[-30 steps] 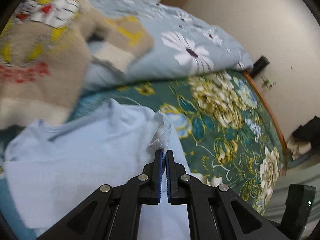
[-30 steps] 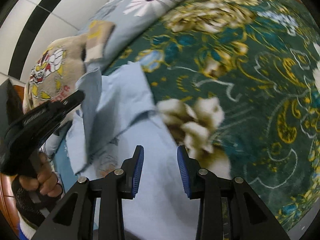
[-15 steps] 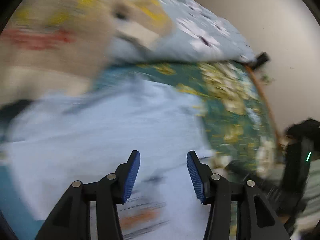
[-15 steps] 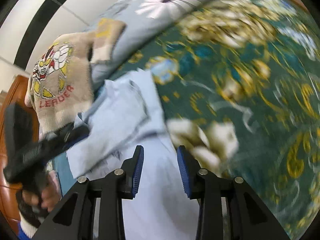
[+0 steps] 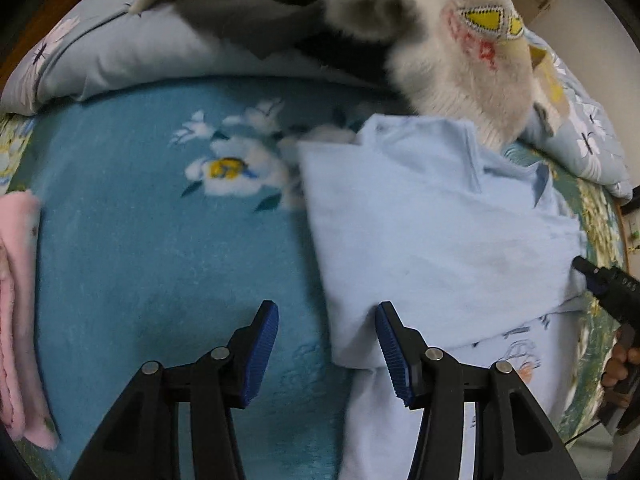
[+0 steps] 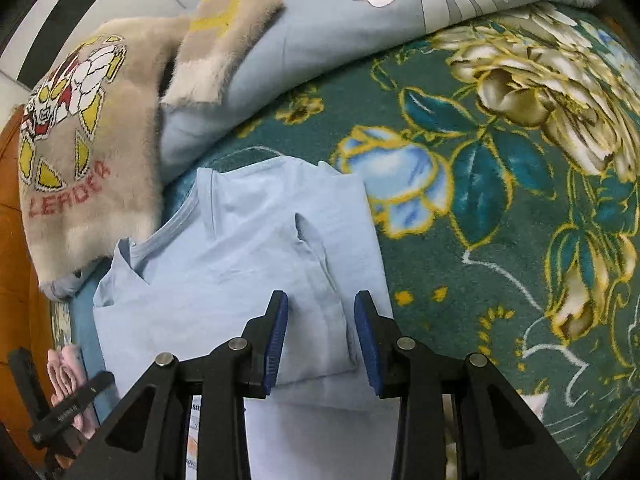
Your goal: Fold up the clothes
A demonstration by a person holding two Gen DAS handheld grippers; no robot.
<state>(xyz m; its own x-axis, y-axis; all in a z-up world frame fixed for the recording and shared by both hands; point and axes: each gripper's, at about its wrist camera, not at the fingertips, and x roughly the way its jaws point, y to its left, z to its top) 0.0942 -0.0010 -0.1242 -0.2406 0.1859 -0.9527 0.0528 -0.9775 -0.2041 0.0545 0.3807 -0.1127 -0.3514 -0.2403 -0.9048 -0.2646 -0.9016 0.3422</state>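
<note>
A light blue T-shirt [image 5: 432, 248] lies on the bed with both sides folded in over its middle; it also shows in the right wrist view [image 6: 240, 272]. My left gripper [image 5: 326, 340] is open and empty, over the shirt's left edge where it meets a blue blanket [image 5: 152, 256]. My right gripper [image 6: 320, 332] is open and empty, just above the shirt's folded right side. The right gripper's black tip shows at the far right of the left wrist view [image 5: 608, 284].
A beige fuzzy sweater with a cartoon print [image 6: 80, 136] lies on a pale blue flowered quilt [image 6: 360, 28] behind the shirt. A green flowered bedspread [image 6: 500, 200] covers the bed to the right. A pink cloth [image 5: 16, 312] lies at the left.
My left gripper opened and let go of the shirt's sleeve, which now lies folded flat over the shirt. It then swung left over the blue blanket. My right gripper stayed open.
</note>
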